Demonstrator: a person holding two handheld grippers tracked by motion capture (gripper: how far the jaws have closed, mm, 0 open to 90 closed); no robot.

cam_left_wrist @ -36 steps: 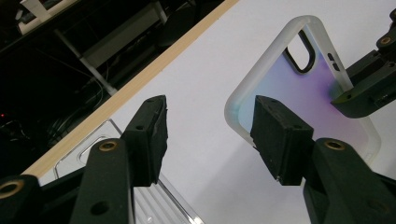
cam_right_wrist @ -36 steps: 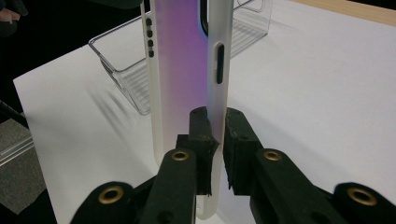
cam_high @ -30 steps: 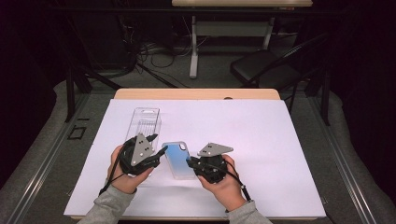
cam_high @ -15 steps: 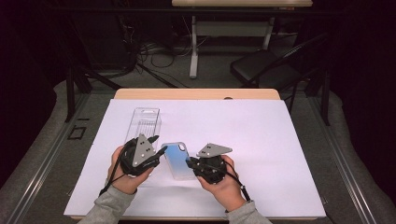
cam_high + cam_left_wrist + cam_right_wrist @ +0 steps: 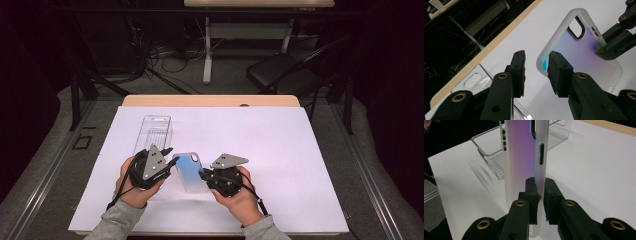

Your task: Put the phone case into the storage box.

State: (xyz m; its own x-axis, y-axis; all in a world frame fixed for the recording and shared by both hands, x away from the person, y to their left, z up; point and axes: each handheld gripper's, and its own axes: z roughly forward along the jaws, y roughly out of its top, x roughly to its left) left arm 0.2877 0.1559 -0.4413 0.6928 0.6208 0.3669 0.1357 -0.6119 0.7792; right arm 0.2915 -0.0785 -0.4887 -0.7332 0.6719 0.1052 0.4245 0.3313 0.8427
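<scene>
The room behind is dark, with cables on the grey floor, a black chair (image 5: 280, 72) and the white leg of another table (image 5: 207, 55). In front stands a wooden desk (image 5: 210, 100) covered by a large white sheet (image 5: 300, 160).

On the sheet, toward the left, lies a clear plastic packaging tray with a ribbed bottom (image 5: 153, 133). I see nothing inside it (it looks empty in the right gripper view too (image 5: 559, 135)).

Just in front of the tray, between the two hands, is the translucent phone case with a frosted white rim and a blue-to-violet back (image 5: 191, 171). It is lifted off the sheet and does not sit in the tray.

The right gripper (image 5: 204, 175) holds the case by one long side: in the right gripper view its two black fingers (image 5: 531, 195) are nearly closed, with the thin white rim (image 5: 540, 165) pressed between them.

The left gripper (image 5: 172, 161) is at the corner of the case on the camera-hole end. Its fingers are parted, and the gap between them is free. In the left gripper view one finger (image 5: 557, 72) overlaps the rounded corner of the case (image 5: 579, 52), while the other finger (image 5: 518, 72) stands apart over the white sheet. I cannot tell if that finger really touches the rim.
</scene>
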